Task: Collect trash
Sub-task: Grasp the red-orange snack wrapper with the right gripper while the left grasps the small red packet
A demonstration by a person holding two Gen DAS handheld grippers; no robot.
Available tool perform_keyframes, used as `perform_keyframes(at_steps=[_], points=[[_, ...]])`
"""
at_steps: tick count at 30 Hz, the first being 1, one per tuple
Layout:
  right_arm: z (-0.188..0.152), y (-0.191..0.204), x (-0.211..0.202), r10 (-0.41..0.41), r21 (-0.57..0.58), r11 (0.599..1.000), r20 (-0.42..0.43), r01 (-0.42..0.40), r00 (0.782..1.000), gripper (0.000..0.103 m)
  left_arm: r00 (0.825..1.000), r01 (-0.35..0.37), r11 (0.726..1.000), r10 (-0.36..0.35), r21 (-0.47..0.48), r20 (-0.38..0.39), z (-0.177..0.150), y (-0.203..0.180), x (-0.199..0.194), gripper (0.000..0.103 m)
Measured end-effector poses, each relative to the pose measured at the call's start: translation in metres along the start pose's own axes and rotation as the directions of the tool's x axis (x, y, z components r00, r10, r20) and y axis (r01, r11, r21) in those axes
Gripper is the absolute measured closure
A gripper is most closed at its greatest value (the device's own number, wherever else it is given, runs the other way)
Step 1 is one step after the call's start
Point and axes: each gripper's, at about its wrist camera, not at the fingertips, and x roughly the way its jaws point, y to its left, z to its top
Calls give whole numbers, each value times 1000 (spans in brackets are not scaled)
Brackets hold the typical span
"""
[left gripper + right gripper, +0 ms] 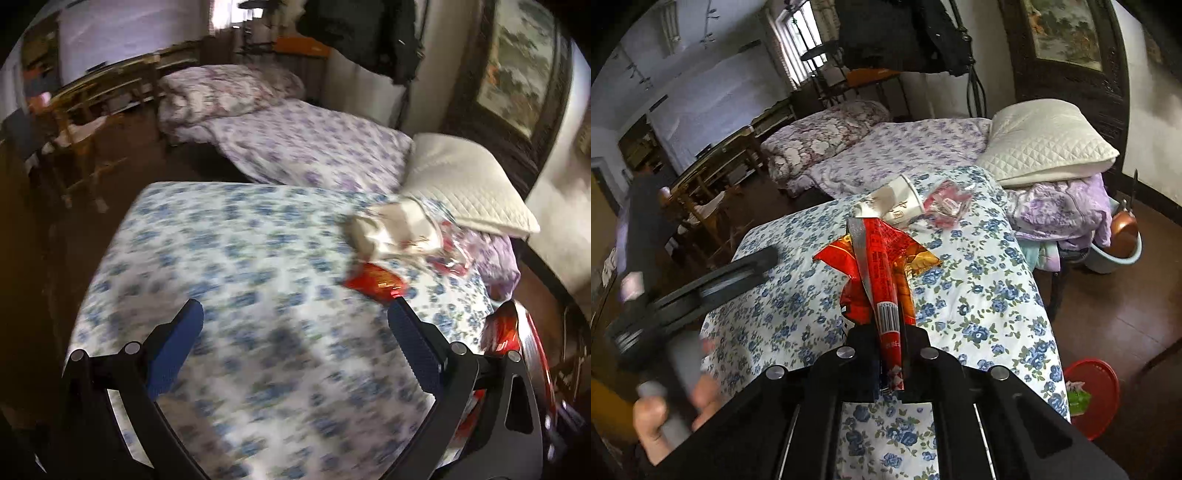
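My right gripper (pixel 890 354) has its fingers pinched on a crinkled red foil snack wrapper (pixel 882 273), which sticks out ahead of the tips over the blue-flowered bedsheet (pixel 979 295). Beyond it lie a crushed white paper cup (pixel 897 203) and a clear pink-printed plastic packet (pixel 947 203). My left gripper (pixel 295 317) has its blue-padded fingers (pixel 410 332) spread wide over the sheet, holding nothing.

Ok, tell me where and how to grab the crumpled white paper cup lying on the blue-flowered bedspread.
Take the crumpled white paper cup across its flattened middle with the open left gripper, coming from the near side. It lies on its side, rim toward the white quilted pillow, so the squashed wall should pinch easily. The right gripper is shut on the red snack wrapper.
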Motion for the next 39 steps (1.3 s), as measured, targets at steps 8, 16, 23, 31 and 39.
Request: perform_keyframes(at_steps=[8, 16, 23, 31, 39], points=[[3, -40, 7, -30, 123, 992, -32, 34, 999, 96, 999, -40, 990, 44, 139, -30, 12, -52, 61, 7], [4, -51, 20, -16, 143, 989, -69, 26, 997, 96, 996, 50, 996, -44, 75, -80, 11, -39, 89, 7], [3, -48, 18, -10, 145, 989, -66, 20, 998, 96, 991, 108, 988, -99, 108, -89, 6, -53, 95, 33], [3, -49, 20, -20, 142, 989, -68, 29, 997, 96, 994, 102, 988, -95, 119, -62, 0, -58, 84, 57], [2, -43, 24, -3, 117, 993, -64, 10, 998, 96, 994, 104, 994, -103, 37, -30, -7, -29, 34, 57]])
